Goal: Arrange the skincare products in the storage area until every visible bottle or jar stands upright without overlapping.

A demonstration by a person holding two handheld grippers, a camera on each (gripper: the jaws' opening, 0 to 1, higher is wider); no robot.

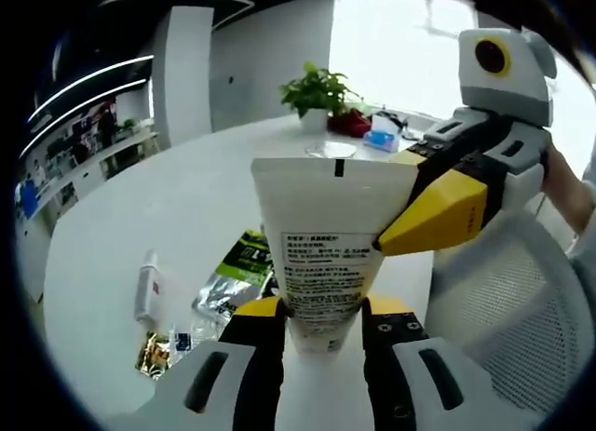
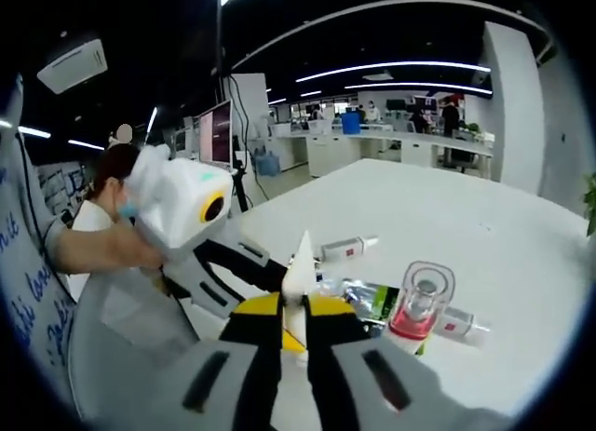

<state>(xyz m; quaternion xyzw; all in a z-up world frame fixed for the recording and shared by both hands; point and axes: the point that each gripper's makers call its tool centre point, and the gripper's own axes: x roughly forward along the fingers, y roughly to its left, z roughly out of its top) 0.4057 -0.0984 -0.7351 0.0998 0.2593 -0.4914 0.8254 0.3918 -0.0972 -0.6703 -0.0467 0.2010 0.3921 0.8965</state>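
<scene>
A white squeeze tube (image 1: 326, 226) with printed text stands crimp end up, its narrow cap end pinched between the yellow-tipped jaws of my left gripper (image 1: 321, 310). My right gripper (image 1: 396, 235) comes in from the right and clamps the tube's right edge. In the right gripper view the same tube (image 2: 300, 259) appears edge-on between the shut jaws of my right gripper (image 2: 296, 310), and the left gripper (image 2: 275, 280) reaches in from the left. On the white table (image 2: 438, 208) a pink bottle with a clear cap (image 2: 419, 305) stands upright, and a white bottle (image 2: 346, 249) lies flat.
A white bottle (image 1: 149, 287), green sachets (image 1: 247, 259) and silver packets (image 1: 219, 301) lie on the table. A potted plant (image 1: 317, 91) and a blue pack (image 1: 382, 133) sit at the far edge. A white mesh chair (image 1: 503, 301) is on the right. A person (image 2: 93, 235) holds the left gripper.
</scene>
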